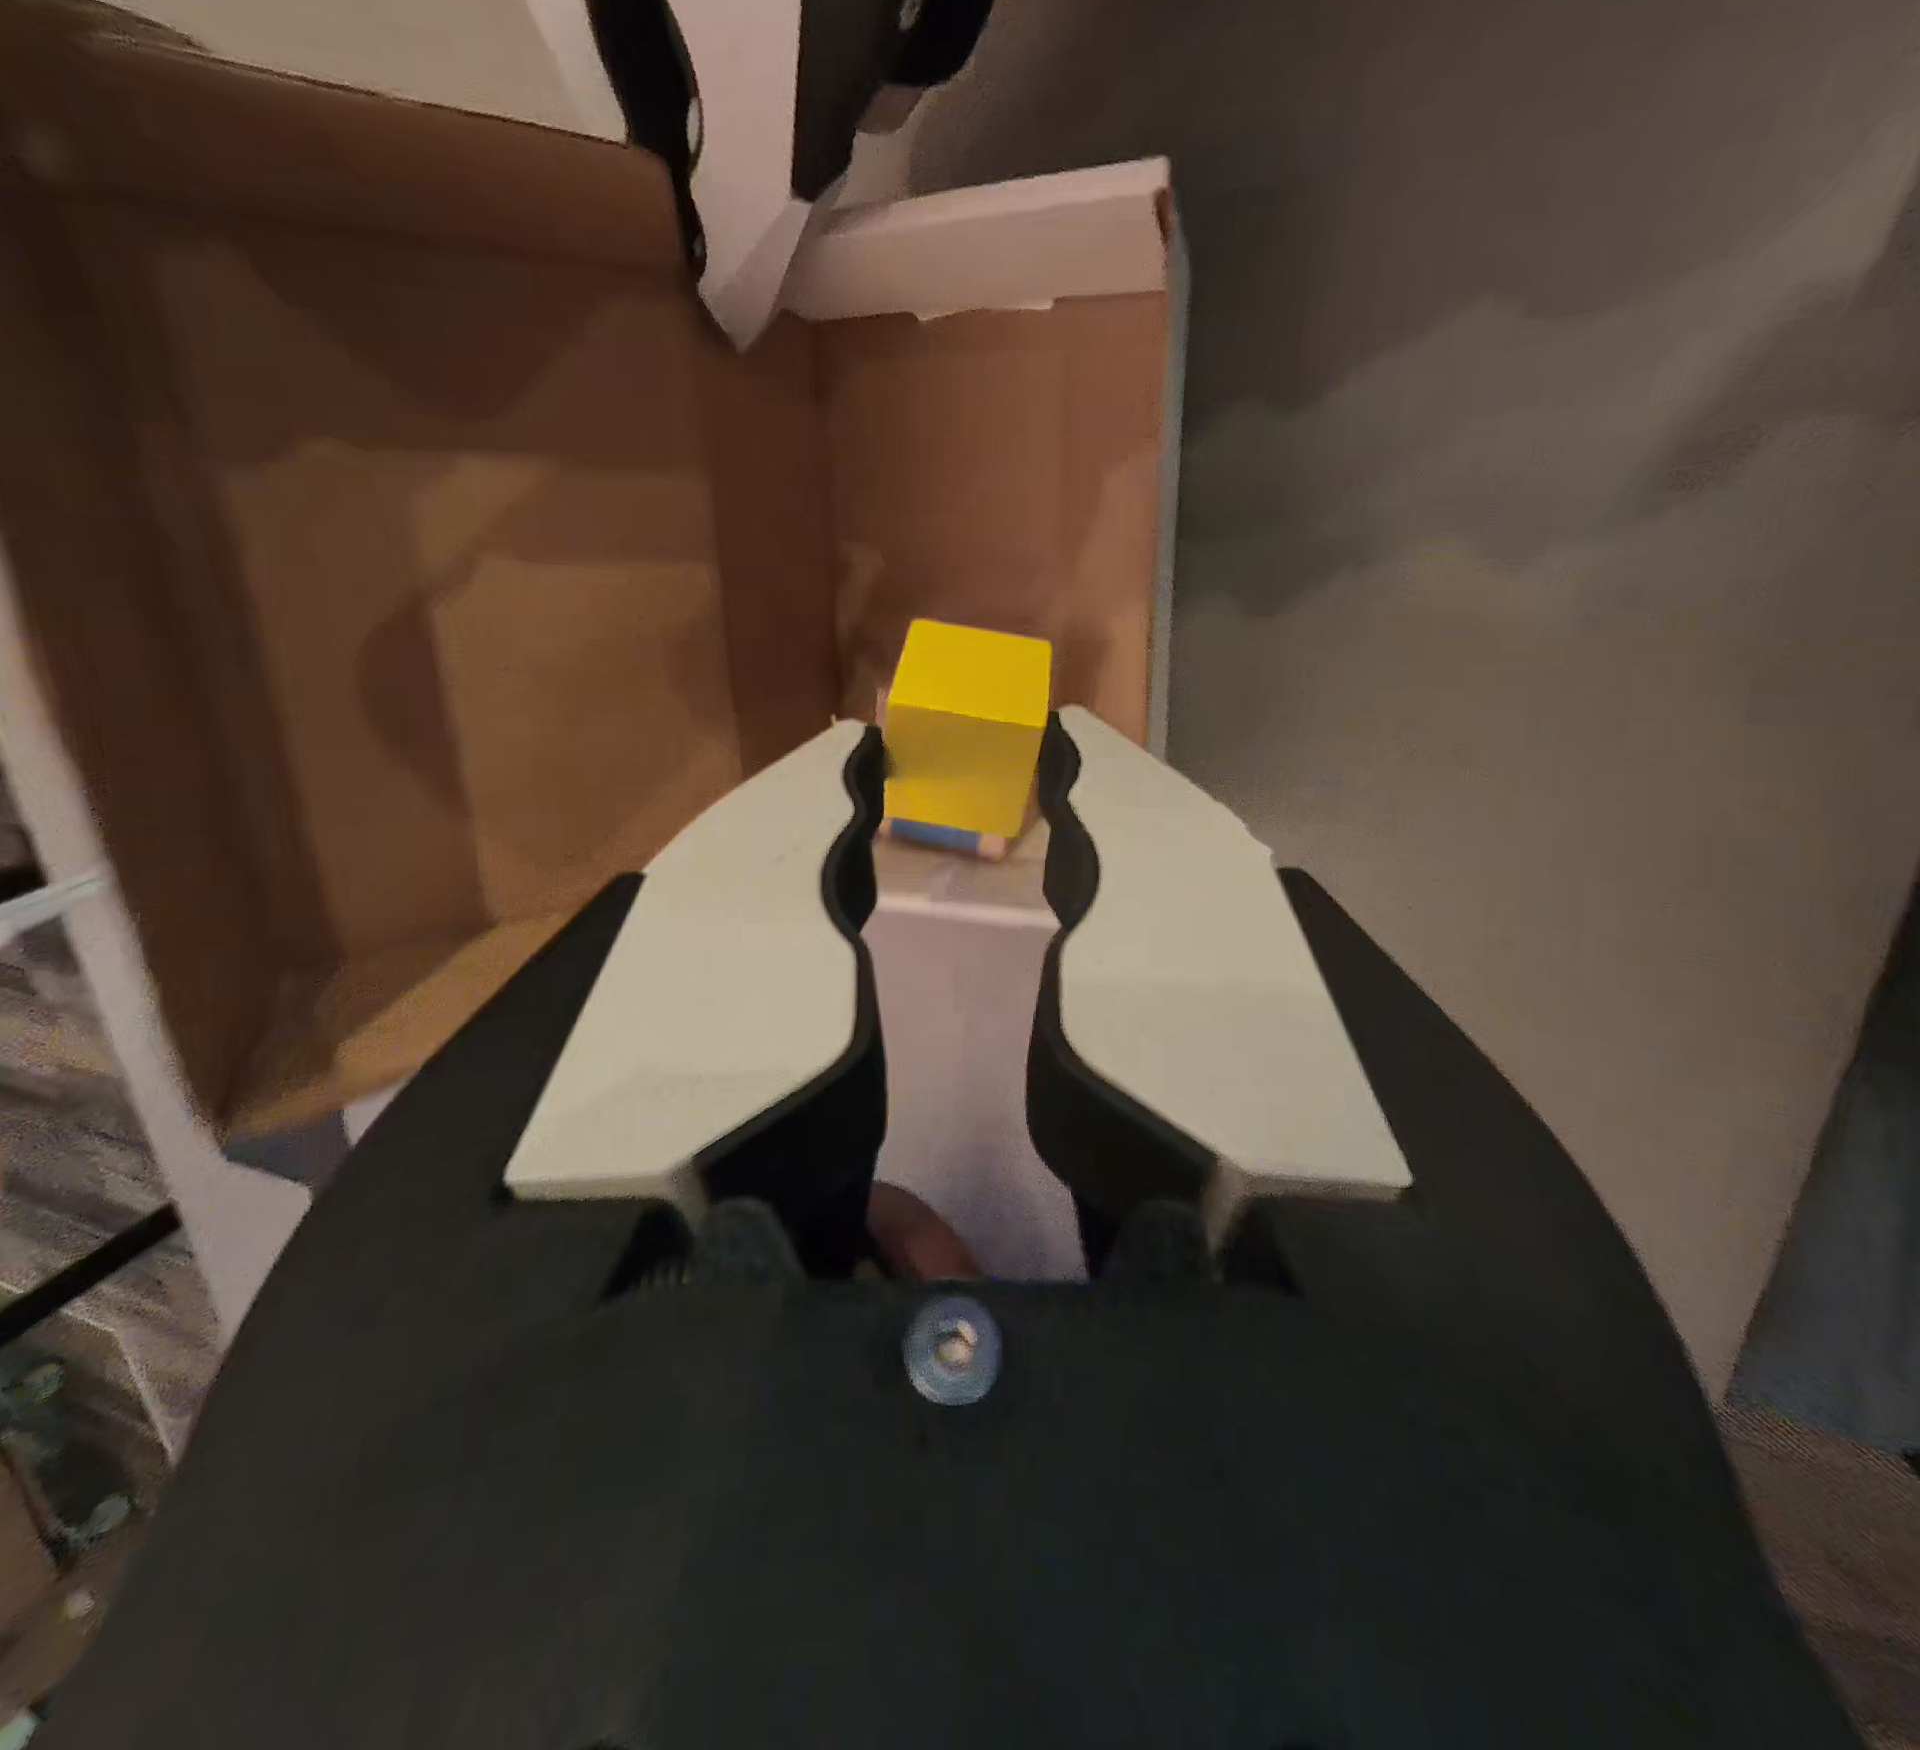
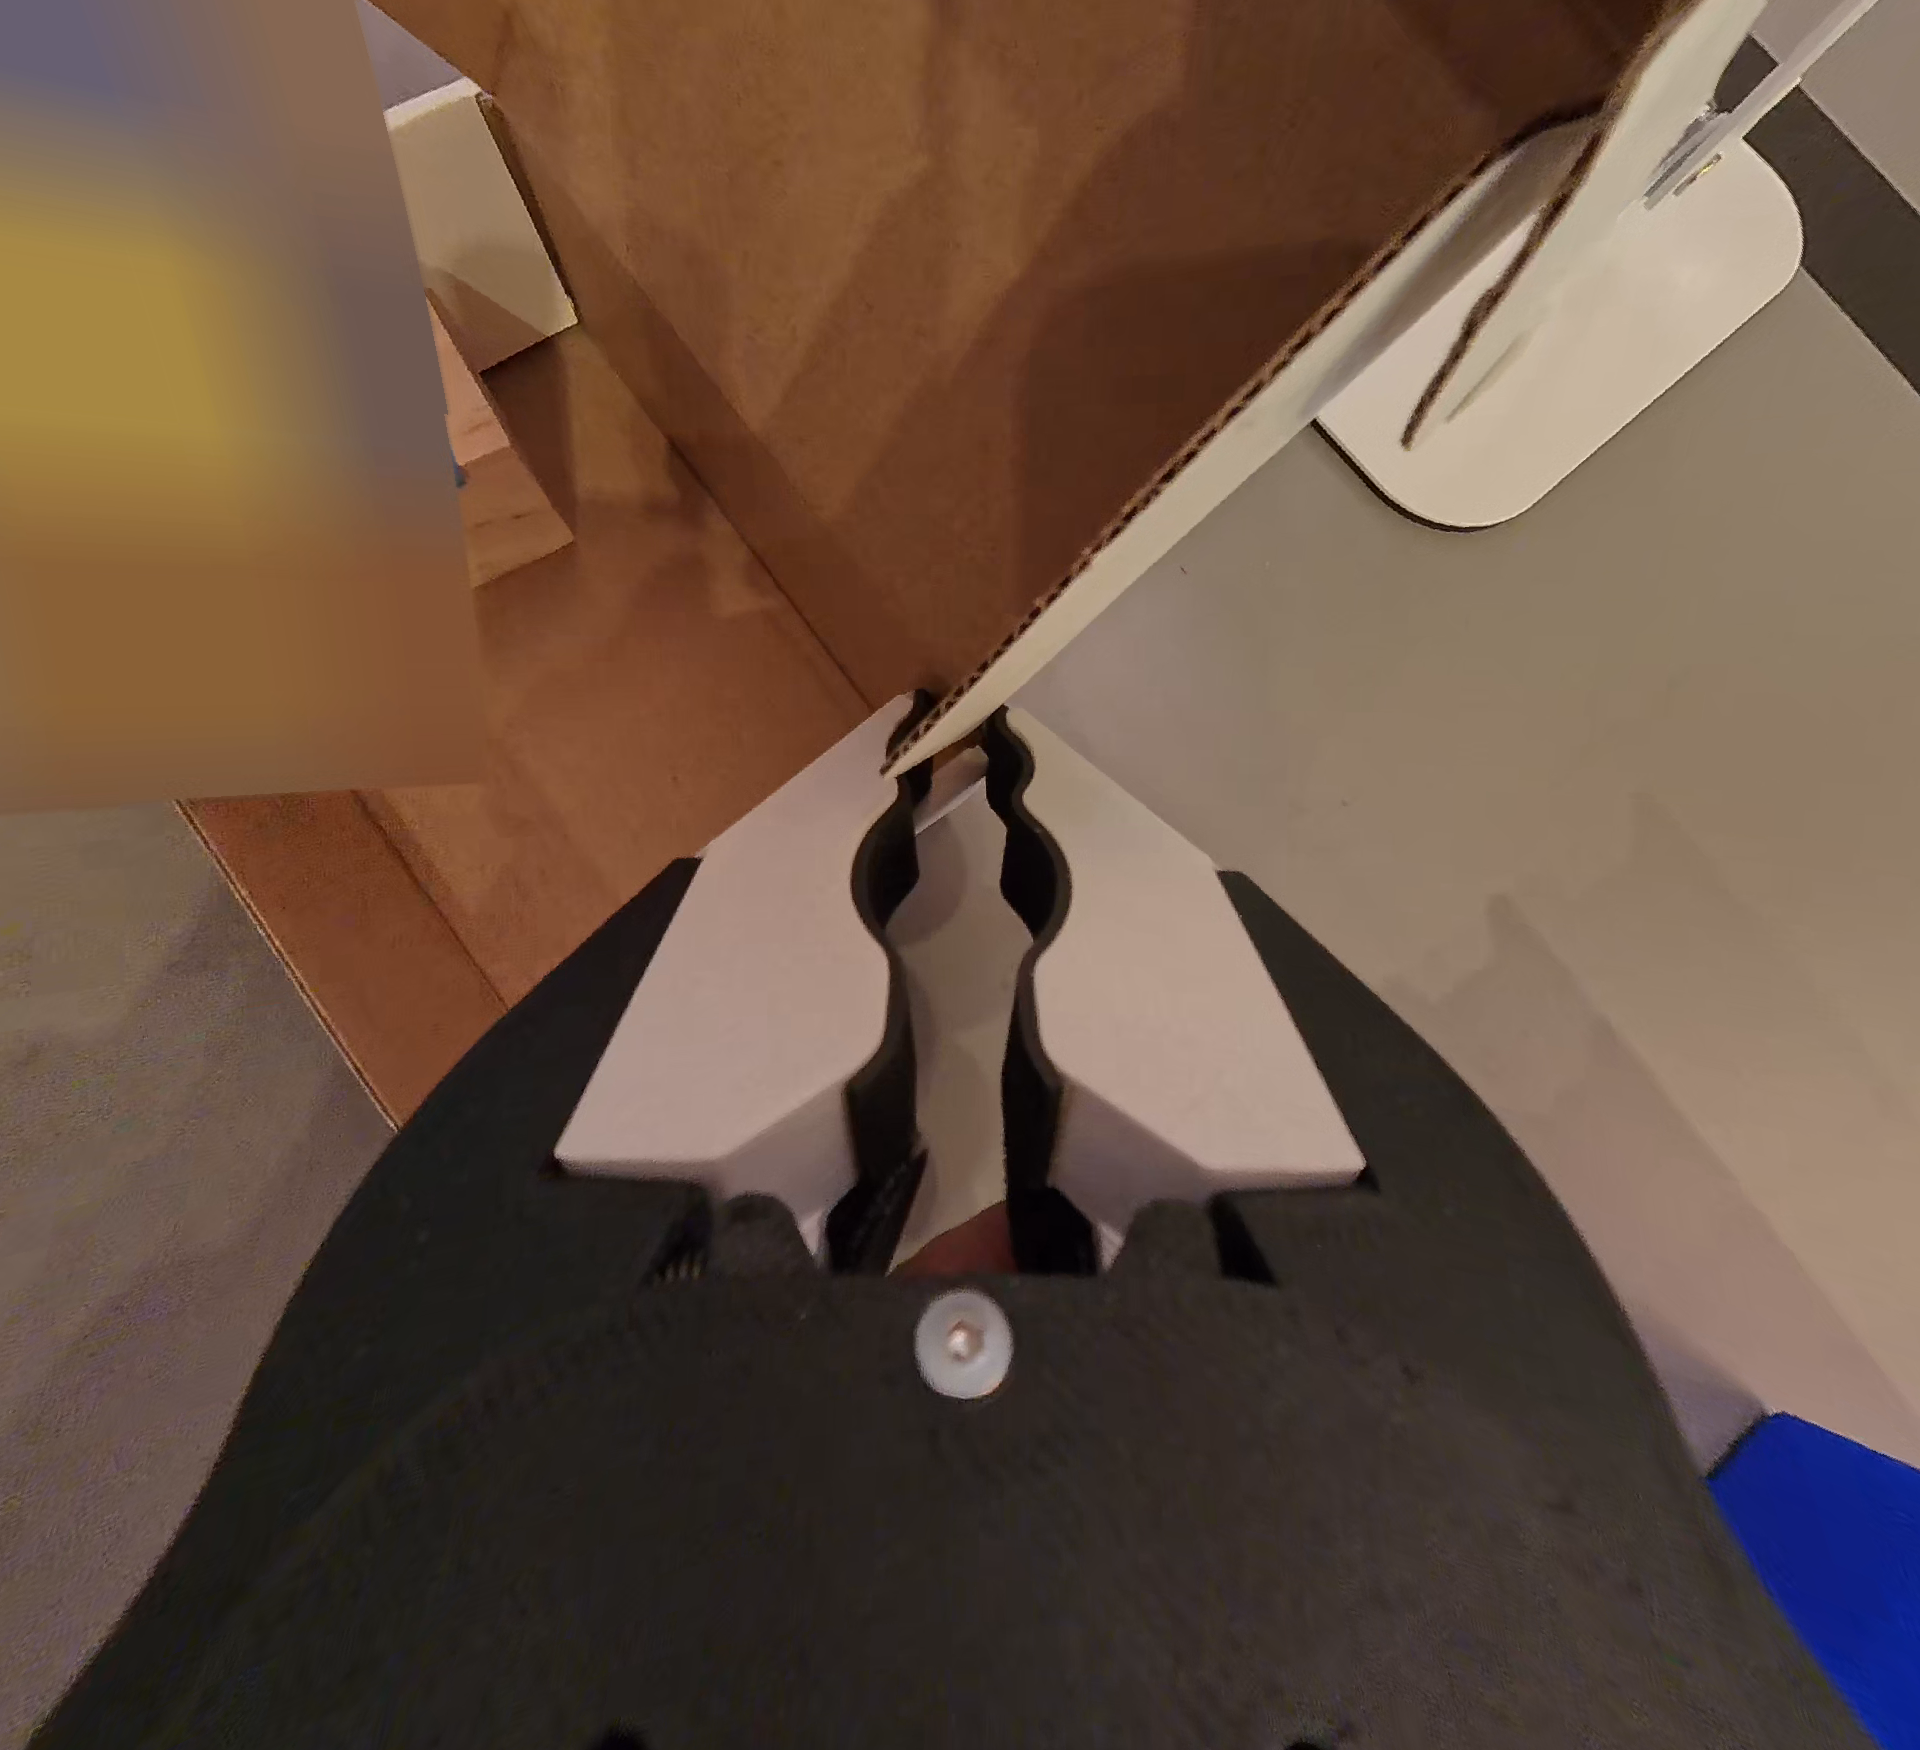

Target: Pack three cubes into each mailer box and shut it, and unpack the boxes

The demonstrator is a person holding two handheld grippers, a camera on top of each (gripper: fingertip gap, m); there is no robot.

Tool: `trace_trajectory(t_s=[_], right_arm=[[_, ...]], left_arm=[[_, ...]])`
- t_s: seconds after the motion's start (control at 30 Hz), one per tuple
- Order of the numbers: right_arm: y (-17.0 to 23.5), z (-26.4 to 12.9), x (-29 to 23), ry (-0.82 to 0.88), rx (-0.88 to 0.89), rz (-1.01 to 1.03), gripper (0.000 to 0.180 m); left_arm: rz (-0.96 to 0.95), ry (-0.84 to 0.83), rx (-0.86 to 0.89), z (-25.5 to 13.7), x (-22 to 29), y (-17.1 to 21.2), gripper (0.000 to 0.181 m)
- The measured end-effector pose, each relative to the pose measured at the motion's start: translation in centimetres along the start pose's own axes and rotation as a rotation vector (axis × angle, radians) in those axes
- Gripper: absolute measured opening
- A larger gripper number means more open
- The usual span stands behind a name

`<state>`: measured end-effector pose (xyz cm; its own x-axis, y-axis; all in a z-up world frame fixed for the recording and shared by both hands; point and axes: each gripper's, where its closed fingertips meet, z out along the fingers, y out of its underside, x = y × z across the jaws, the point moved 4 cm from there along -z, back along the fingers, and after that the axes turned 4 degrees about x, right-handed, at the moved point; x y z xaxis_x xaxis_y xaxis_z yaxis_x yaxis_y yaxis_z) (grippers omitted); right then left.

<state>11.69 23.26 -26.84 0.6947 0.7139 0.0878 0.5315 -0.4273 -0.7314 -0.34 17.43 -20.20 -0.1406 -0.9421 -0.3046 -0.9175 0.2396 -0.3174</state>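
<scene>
Yellow cube (image 1: pixel 961 734) gripped over the open mailer box (image 1: pixel 997 495), lid held back.

Our left gripper (image 1: pixel 961 755) has its jaws clamped on the yellow cube's two sides, just above a blue-and-wood cube (image 1: pixel 940 840) lying low in the box. Our right gripper (image 2: pixel 951 744) has its jaws pinched together on the corrugated edge of the lid (image 2: pixel 1195 547), keeping the flap raised over the grey desk (image 2: pixel 1403 817). We cannot tell whether the cube is going in or coming out. We judge two risks: the thin lid edge could slide from the right jaws and drop onto the left gripper, or the cube could catch the box wall and twist loose.
</scene>
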Motion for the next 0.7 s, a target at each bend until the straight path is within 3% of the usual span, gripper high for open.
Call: trace_trajectory(t_s=[0.2,0.33,0.4,0.5,0.6,0.7], right_arm=[[0.0,0.0,0.0,-0.004,0.004,-0.001,0.008],[0.0,0.0,0.0,-0.01,0.007,-0.001,0.008],[0.0,0.0,0.0,-0.012,0.009,-0.003,0.008],[0.0,0.0,0.0,-0.007,0.006,-0.009,0.008],[0.0,0.0,0.0,-0.008,0.009,-0.004,0.008],[0.0,0.0,0.0,-0.008,0.009,0.001,0.008]], left_arm=[[-0.004,0.096,-0.149,6.5,0.1,-0.1,0.028],[0.008,0.071,-0.245,8.4,-0.1,1.0,0.029],[-0.012,0.07,-0.218,8.7,0.0,0.8,0.041],[-0.036,0.035,-0.149,6.9,0.0,0.4,0.046],[-0.04,-0.036,-0.06,2.4,0.6,0.8,0.046],[-0.06,-0.125,-0.049,-3.1,1.1,4.2,0.043]])
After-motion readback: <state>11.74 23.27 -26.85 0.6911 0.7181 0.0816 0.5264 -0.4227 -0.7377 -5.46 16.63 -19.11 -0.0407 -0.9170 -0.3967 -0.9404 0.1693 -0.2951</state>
